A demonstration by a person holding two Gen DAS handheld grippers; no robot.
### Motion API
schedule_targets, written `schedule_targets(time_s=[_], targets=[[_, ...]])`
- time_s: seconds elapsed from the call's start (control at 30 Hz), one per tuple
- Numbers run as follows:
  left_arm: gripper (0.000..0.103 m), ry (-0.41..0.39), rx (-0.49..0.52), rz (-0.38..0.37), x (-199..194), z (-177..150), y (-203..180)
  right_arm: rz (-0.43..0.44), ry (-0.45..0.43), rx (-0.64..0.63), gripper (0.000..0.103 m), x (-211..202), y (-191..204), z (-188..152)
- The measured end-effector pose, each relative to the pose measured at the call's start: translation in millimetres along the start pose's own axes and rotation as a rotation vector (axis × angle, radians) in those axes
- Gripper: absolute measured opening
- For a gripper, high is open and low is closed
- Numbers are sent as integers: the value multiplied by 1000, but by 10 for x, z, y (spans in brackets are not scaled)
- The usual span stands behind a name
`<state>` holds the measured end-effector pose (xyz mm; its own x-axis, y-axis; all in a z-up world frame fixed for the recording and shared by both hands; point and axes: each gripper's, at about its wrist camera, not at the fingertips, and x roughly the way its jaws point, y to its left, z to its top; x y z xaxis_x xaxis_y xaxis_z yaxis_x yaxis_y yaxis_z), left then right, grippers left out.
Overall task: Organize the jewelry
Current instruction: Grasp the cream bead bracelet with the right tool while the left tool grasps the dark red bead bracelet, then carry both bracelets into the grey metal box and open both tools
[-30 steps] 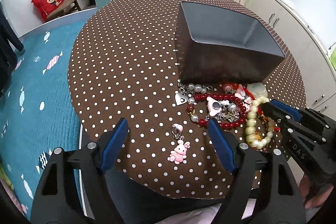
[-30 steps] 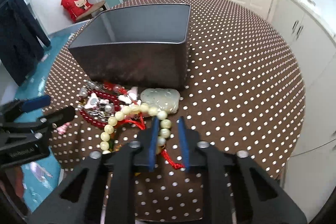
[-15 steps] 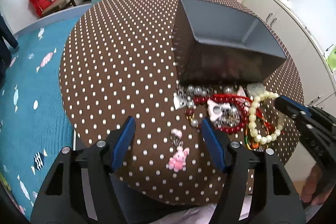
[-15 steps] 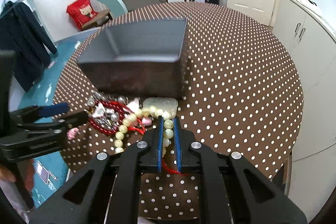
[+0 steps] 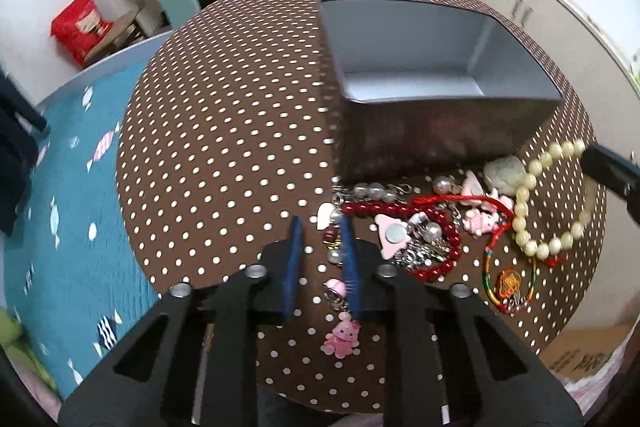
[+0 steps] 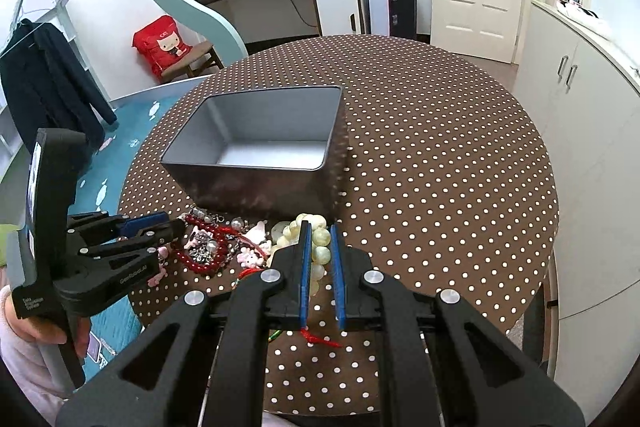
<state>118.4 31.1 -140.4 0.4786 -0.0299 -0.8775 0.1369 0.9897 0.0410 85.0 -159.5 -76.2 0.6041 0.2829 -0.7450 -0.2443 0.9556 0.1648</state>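
A heap of jewelry lies on the dotted tablecloth in front of an empty grey tin box [image 5: 440,123] [image 6: 256,187]. In it are a red bead bracelet [image 5: 440,267] [image 6: 200,263] and a pale stone pendant [image 5: 504,171]. My left gripper [image 5: 320,223] [image 6: 160,227] hovers low at the heap's left edge, its jaws closing. The chain of a pink rabbit charm [image 5: 342,341] lies between them against the right finger, and a gap still shows. My right gripper [image 6: 320,227] [image 5: 608,167] is shut on a cream bead bracelet [image 6: 320,247] [image 5: 520,211], which hangs from it above the table.
A multicoloured cord bracelet [image 5: 508,283] lies near the table's front right edge. The round table [image 6: 440,147] is bare to the right of and behind the box. A hand [image 6: 44,335] holds the left gripper at the lower left. White cabinets [image 6: 580,107] stand to the right.
My left gripper's jaws have narrowed from wide apart and it has slid toward the heap, over the rabbit charm's chain. My right gripper has risen, lifting the cream bracelet off the cloth.
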Motion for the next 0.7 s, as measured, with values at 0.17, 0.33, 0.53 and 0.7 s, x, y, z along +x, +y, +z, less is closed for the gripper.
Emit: schedule_targets(time_s=[0.17,0.33,0.53,0.7], targets=[[8,3,21,-13,5,5,-12,4,-16,7,8,-80,-35,25],[8,4,-67,-115,-32,10,158,7,-36,6,8,-139,-56,63],[8,-51,-105,-201,-250,72,237,5,-56,-5,8,-177,-37,136],[8,-110,-98,-253,-472,163,229,6,-75,-15,8,-209,-3,185]])
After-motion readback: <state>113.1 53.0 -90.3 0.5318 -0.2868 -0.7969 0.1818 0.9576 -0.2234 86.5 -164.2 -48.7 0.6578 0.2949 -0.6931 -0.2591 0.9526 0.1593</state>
